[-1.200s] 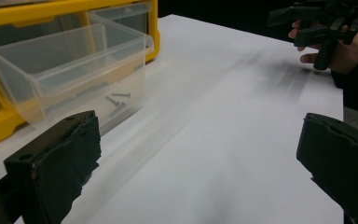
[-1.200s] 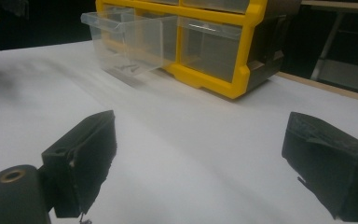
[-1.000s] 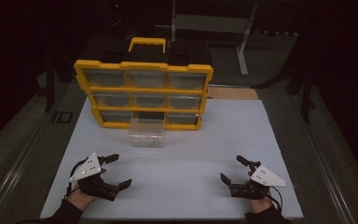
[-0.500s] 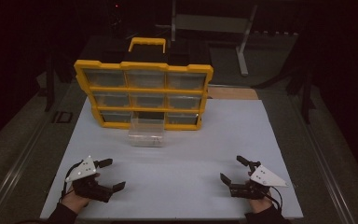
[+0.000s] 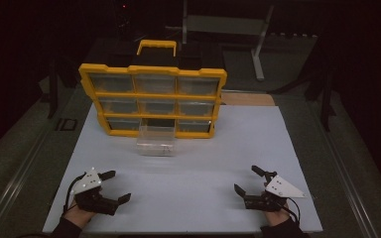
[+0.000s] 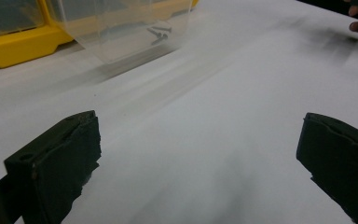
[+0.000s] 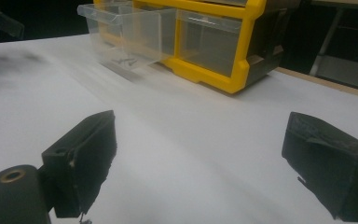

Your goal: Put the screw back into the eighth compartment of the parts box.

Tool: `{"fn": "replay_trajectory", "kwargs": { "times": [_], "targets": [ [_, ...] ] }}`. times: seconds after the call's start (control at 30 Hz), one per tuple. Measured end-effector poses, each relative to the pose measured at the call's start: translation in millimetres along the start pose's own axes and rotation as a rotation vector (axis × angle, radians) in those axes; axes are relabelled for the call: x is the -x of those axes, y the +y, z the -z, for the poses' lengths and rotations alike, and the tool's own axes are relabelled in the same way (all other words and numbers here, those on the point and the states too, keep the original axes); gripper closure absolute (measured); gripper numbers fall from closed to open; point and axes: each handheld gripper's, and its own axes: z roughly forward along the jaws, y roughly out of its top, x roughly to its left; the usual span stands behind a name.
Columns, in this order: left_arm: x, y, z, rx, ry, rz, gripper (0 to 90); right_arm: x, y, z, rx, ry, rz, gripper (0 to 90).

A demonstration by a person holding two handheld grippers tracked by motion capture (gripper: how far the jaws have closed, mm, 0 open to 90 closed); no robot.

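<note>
A yellow organiser (image 5: 152,99) with clear drawers stands upright at the back of the white table (image 5: 198,163). A clear drawer (image 5: 156,140) is pulled out of its bottom middle slot and rests on the table, with a few dark screws (image 6: 158,34) inside. The drawer (image 7: 128,39) also appears in the right gripper view, beside the organiser (image 7: 219,42). My left gripper (image 5: 115,187) is open near the front left edge, jaws wide apart and empty. My right gripper (image 5: 247,181) is open near the front right, also empty.
A wooden strip (image 5: 248,99) lies behind the table at the right of the organiser. A metal stand (image 5: 258,44) rises in the dark background. A grey ledge (image 5: 25,144) runs along the table's left side.
My left gripper has drawn back toward the front edge of the table and turned slightly. The right gripper has not moved.
</note>
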Motion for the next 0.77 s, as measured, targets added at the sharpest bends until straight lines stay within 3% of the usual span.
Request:
{"fn": "replay_trajectory", "kwargs": {
  "times": [0.47, 0.77],
  "targets": [
    [0.0, -3.0, 2.0, 0.036, 0.024, -0.005, 0.0, 0.7, -1.9, -1.9, -0.015, -0.001, 0.002, 10.2],
    [0.8, -3.9, 0.9, 0.033, 0.021, -0.01, 0.0, 0.5, -2.8, -3.3, -0.025, -0.004, 0.002, 10.2]
  ]
}}
